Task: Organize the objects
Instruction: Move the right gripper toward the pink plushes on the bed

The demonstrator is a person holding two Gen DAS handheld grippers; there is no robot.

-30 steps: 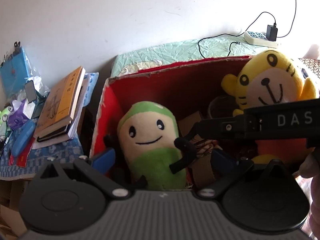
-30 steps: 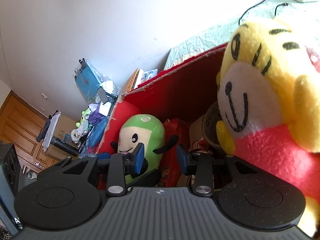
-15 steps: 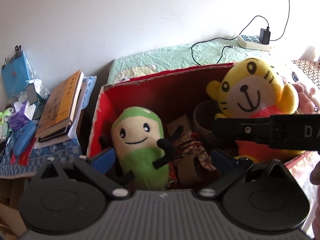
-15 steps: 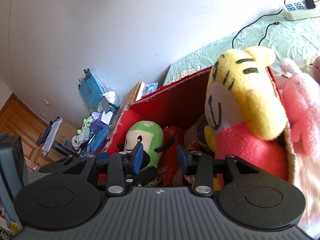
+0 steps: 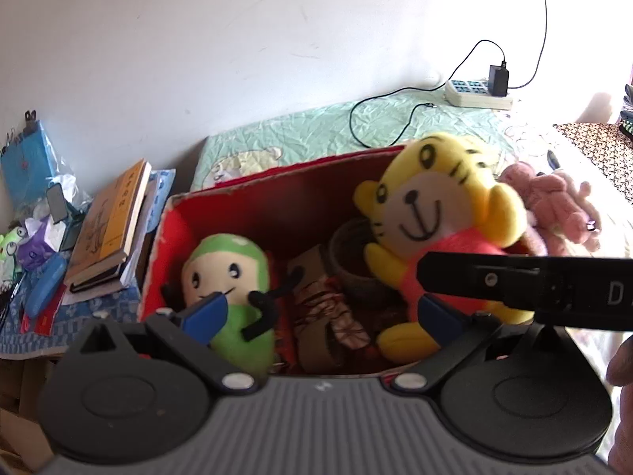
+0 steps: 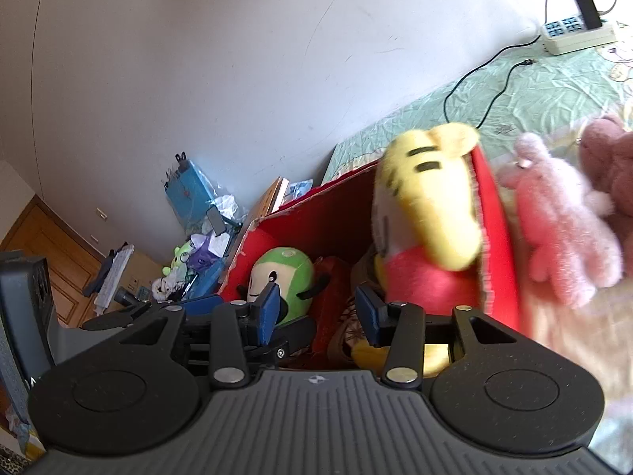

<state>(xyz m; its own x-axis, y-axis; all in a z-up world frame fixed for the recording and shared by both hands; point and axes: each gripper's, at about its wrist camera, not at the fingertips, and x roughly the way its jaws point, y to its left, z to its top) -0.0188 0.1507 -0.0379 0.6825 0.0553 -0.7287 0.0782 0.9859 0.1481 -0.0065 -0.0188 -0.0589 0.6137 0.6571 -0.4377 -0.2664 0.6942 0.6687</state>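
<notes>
I judge the sorting about half done. The red box (image 5: 253,213) on the bed (image 5: 316,130) already holds 2 plush toys: the green plush (image 5: 233,277) sits against the box's left wall, and the yellow tiger plush (image 5: 431,213) leans in its right end, head above the rim. Between them lie a brown woven basket (image 5: 352,261) and some cardboard and patterned scraps I cannot make out well. Still outside, I see the pink plush (image 6: 561,233) lying on the bed just beside the box's right wall, with a darker pink one (image 6: 609,170) touching it at the frame's edge. Those 2 look like what is left for me to put in.

My left gripper (image 5: 320,312) points steeply down into the box from its near edge, jaws wide apart and nothing between them; the green plush shows behind the left pad but I see no squeeze on it. My right gripper (image 6: 316,308) points down more shallowly, aimed over the box's near right corner. Its jaws are opening and the gap is bare: the tiger's red body sits just beyond the right pad, not pinched. In the left view the right tool's black body crosses in front of the tiger's lower half.

Beyond the box's left wall, off the bed, a stack of books (image 5: 114,225) rests among clutter.
</notes>
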